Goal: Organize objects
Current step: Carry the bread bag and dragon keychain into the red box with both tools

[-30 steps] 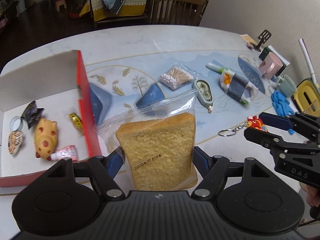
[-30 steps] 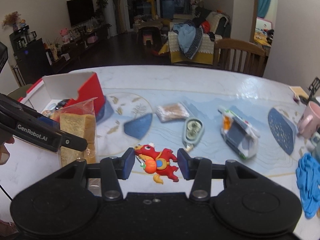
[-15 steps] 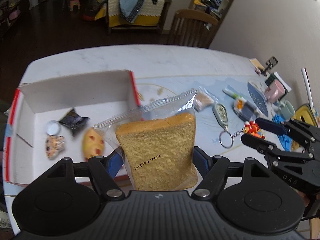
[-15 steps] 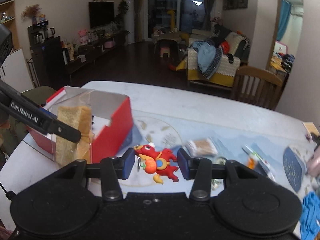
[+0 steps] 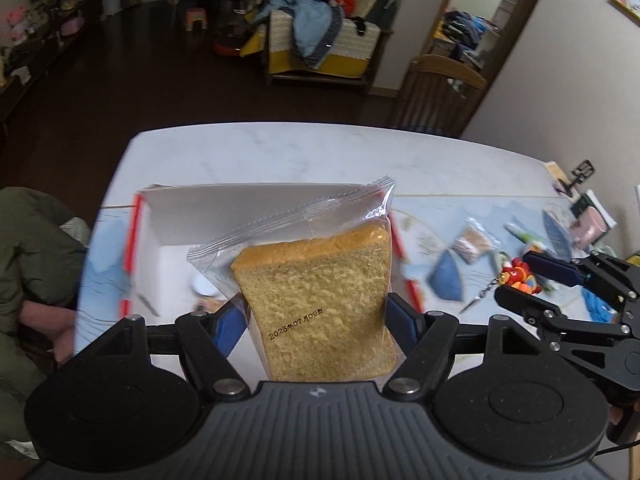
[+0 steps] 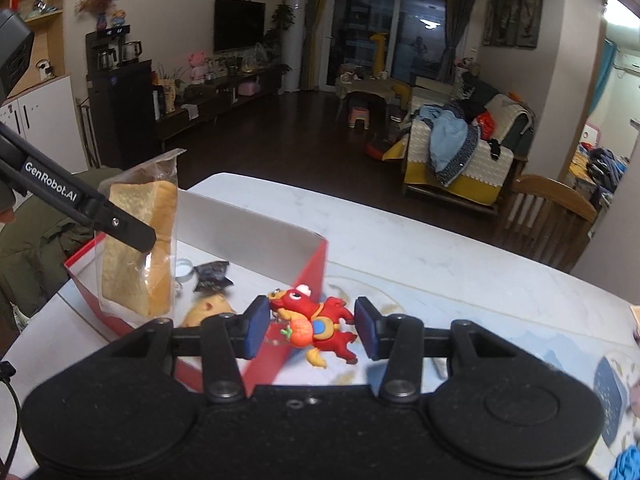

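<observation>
The left hand-held gripper [image 5: 316,322], clamped on the bagged bread [image 5: 320,300], hangs over the red box [image 6: 304,276]; the right hand-held gripper [image 6: 310,326], clamped on the red keychain [image 6: 316,320], sits just right of its near wall

Box [image 5: 256,208] contents behind bread [image 5: 320,300]
</observation>
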Demonstrator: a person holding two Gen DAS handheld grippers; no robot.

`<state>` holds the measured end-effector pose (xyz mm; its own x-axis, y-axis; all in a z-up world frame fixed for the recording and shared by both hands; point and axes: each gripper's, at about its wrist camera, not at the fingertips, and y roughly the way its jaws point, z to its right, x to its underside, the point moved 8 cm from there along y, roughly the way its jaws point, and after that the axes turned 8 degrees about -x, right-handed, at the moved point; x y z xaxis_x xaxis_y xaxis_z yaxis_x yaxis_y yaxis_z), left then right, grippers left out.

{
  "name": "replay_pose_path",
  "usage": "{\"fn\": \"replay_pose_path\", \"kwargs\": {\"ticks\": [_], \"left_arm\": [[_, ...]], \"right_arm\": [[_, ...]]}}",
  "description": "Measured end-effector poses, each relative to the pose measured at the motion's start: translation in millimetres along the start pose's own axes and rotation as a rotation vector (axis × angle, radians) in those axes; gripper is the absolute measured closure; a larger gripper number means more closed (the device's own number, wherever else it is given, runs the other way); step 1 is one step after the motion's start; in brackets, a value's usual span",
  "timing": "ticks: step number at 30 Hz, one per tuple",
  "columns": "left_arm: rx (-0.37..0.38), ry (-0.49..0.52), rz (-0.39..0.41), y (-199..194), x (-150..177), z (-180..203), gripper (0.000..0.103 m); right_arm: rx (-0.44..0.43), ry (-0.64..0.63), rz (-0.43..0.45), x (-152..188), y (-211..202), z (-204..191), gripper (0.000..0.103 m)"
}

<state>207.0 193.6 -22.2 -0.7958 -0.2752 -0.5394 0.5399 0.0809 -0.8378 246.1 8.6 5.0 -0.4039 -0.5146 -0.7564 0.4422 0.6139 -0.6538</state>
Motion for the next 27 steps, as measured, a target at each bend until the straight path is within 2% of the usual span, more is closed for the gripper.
{"fn": "replay_pose_path", "kwargs": {"ticks": [6, 12, 17, 21, 27], "left_arm": [[-0.059, 0.018, -0.024, 17, -3, -40, 0.03], [-0.093, 0.055, -0.073, 44, 3, -62, 0.03], [-0.097, 0.099, -0.117, 69, 11, -63, 0.03], [-0.1, 0.145, -0.142, 88, 17, -55, 0.03], [-0.116, 0.222, -0.174, 116, 26, -47, 0.03]], "right_arm": [[-0.003, -0.093, -0.005, -26, 33, -32, 0.058], [-0.01, -0.152, -0.054, -34, 76, -60, 0.058], [0.004, -0.173, -0.114, -31, 111, -76, 0.058], [0.051, -0.194, -0.171, -22, 137, -80, 0.058], [0.069, -0.189, -0.243, -3, 161, -81, 0.058]]}}
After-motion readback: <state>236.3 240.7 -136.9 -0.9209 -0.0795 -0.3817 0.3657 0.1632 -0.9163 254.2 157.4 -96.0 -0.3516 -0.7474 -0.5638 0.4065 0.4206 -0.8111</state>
